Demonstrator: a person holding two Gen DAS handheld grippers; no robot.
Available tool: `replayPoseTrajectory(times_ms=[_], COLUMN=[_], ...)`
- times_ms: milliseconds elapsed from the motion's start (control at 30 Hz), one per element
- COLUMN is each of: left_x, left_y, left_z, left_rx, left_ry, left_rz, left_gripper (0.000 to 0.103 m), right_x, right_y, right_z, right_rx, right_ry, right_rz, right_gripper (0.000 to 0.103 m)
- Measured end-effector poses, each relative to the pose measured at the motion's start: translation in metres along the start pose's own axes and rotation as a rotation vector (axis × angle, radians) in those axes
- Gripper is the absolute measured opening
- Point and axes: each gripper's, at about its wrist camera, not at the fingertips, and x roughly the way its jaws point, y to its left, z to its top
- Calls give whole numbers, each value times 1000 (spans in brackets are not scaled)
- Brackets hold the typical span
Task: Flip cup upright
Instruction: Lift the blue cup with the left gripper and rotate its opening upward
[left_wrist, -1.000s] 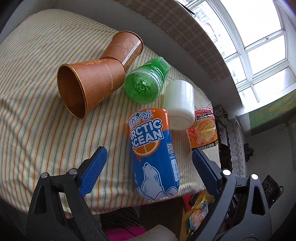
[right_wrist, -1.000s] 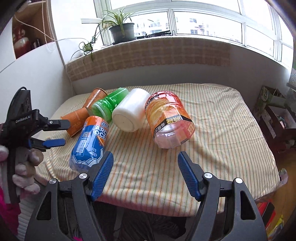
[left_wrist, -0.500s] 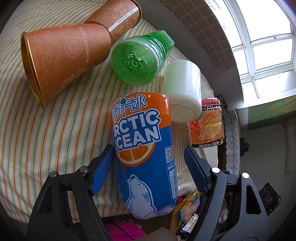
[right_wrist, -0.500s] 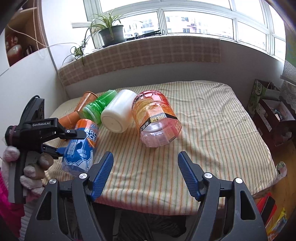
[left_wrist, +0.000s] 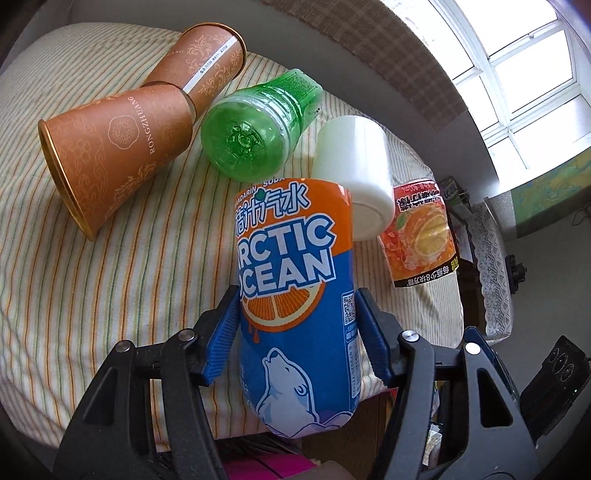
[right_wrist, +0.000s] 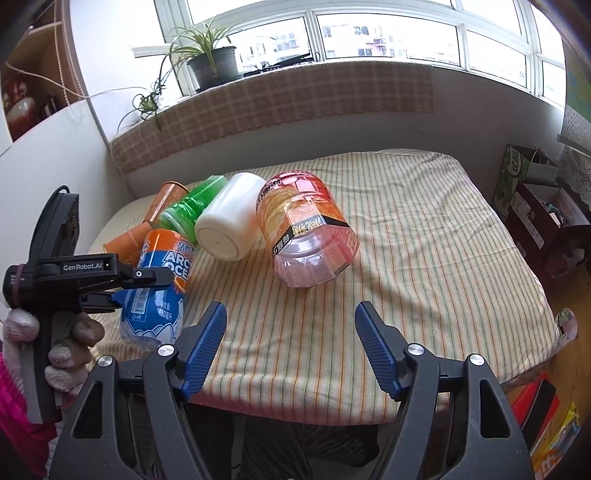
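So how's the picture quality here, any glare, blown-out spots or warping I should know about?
Left wrist view: the window is blown out white, the striped cloth curves with fisheye warp, and the Arctic Ocean cup is sharp between the left gripper pads. Right wrist view: window light is even, the pink jar shows soft highlights, and the corners are vignetted black.

Six containers are lying on their sides in a row on the striped cloth-covered bench (right_wrist: 424, 229). In the right wrist view, the two brown paper cups (left_wrist: 110, 147) are sitting leftmost, then the green plastic bottle-cup (left_wrist: 255, 129), the white plastic cup (right_wrist: 231, 221) and the orange-pink transparent jar (right_wrist: 306, 229) rightmost. The blue-and-orange Arctic Ocean cup (left_wrist: 295, 295) is lying nearest, between the left hand-held gripper (left_wrist: 295, 332) fingers.
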Motion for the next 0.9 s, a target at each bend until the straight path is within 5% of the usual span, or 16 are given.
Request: replayPoseTrajectory(times_ms=[467,900], left_x=[-30,-29], left_y=[-40,-48], left_z=[-21,-22], left_rx=[236,312], left_ry=[-262,-376], left_rz=[190,250], left_gripper=[63,63], right_x=[3,5], right_y=[9,10], right_z=[-2,-3], right_rx=[-8,-11], right_ry=[0,9], right_rz=[8,5], right_gripper=[72,72])
